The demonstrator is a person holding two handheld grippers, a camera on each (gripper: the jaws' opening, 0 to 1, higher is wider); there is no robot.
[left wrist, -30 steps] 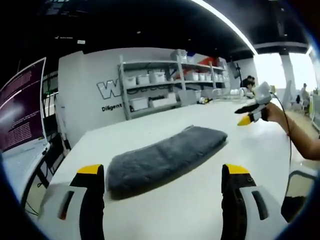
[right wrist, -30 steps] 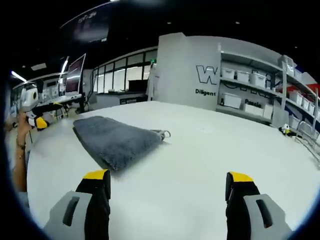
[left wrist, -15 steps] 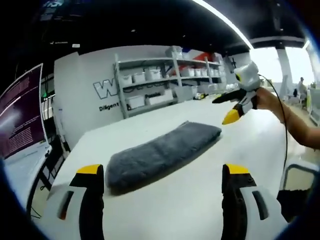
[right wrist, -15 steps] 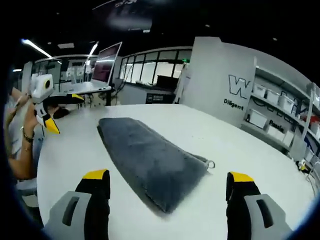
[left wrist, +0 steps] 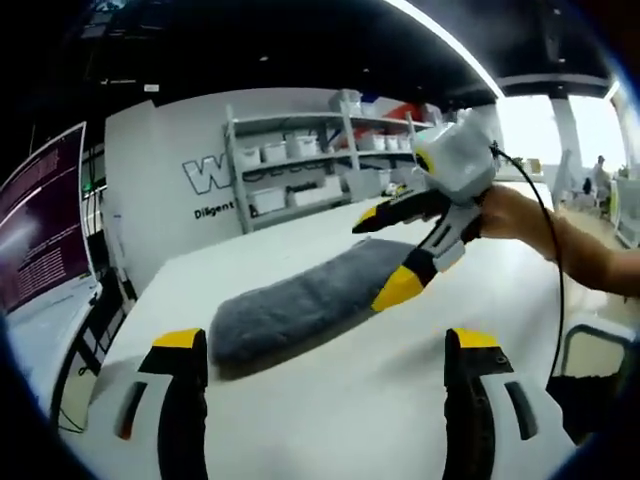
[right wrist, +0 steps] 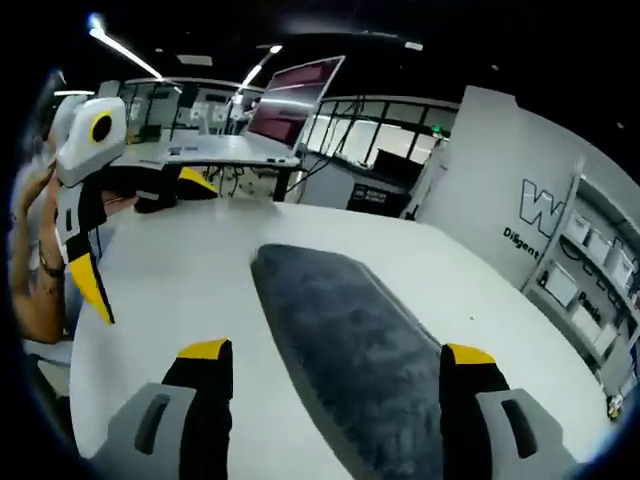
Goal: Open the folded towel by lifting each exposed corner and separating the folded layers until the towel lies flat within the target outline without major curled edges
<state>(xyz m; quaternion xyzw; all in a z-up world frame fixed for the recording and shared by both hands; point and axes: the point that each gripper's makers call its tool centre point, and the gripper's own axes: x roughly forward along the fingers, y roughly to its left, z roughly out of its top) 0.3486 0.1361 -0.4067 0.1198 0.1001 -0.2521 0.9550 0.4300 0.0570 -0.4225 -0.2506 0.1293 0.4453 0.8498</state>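
Towel (right wrist: 350, 350) lies folded ahead of my R gripper (right wrist: 335, 355), jaws apart above it. L gripper (left wrist: 325, 340) also apart, short of towel. No corner lifted yet; unfolding all left.

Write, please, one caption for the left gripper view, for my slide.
Right gripper, jaws open, over the folded grey towel on the white table.

Landmark: folded grey towel (left wrist: 310, 300) on white table (left wrist: 330, 420). Table surface bare on every side of the towel. Right gripper (left wrist: 385, 252) hangs over the towel's far end, jaws spread, blocking approach there. Left gripper (right wrist: 140, 235), jaws apart, sits well clear beside the towel. Shelving (left wrist: 320, 170) stands beyond the table edge.
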